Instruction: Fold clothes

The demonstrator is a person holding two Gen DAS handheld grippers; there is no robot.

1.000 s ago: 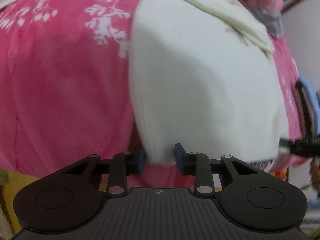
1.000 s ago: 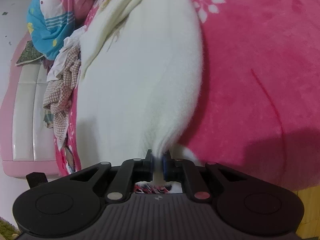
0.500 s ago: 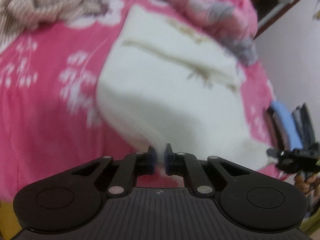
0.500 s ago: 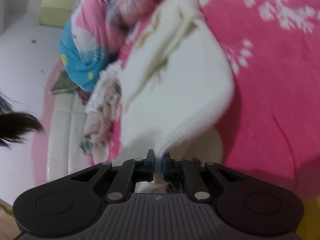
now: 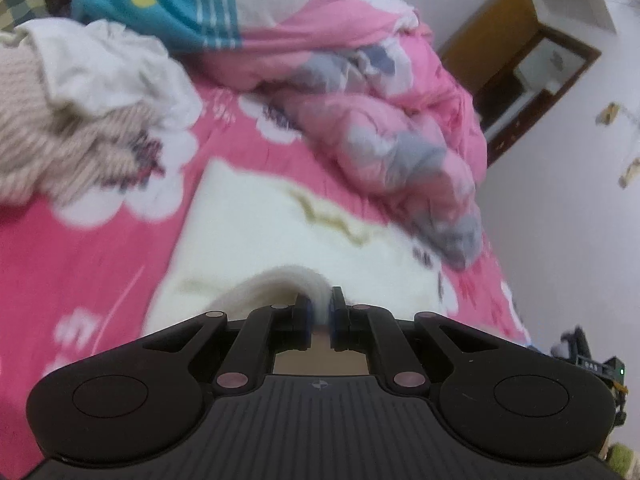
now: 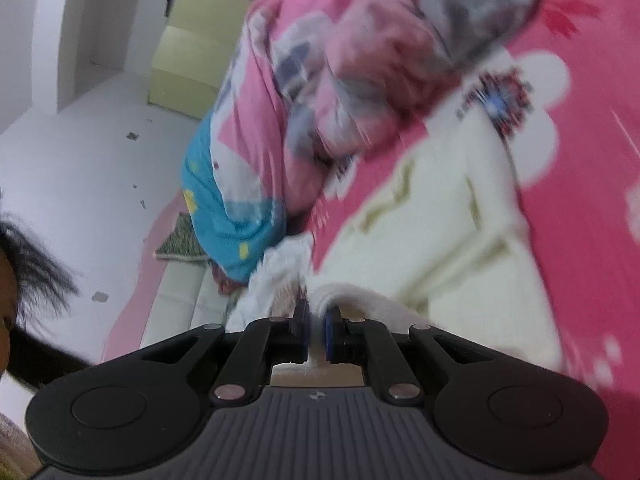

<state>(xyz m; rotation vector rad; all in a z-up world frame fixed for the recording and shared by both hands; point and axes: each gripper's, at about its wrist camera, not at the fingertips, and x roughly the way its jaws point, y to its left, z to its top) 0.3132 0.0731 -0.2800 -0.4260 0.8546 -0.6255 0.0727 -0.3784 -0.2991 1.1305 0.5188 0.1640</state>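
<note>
Cream garment [image 5: 280,232] hem lifted since before, both jaws pinching it

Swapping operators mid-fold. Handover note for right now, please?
Left gripper: shut on the hem of the fluffy cream-white garment.
Right gripper: shut on the same garment's other hem corner.
Garment lies on the pink floral bedspread, near edge lifted and curling toward the far end.
Done: both corners gripped, raised.
Left: lay the hem down, release, square up.
Unfolded beige knit pile waits alongside.
</note>
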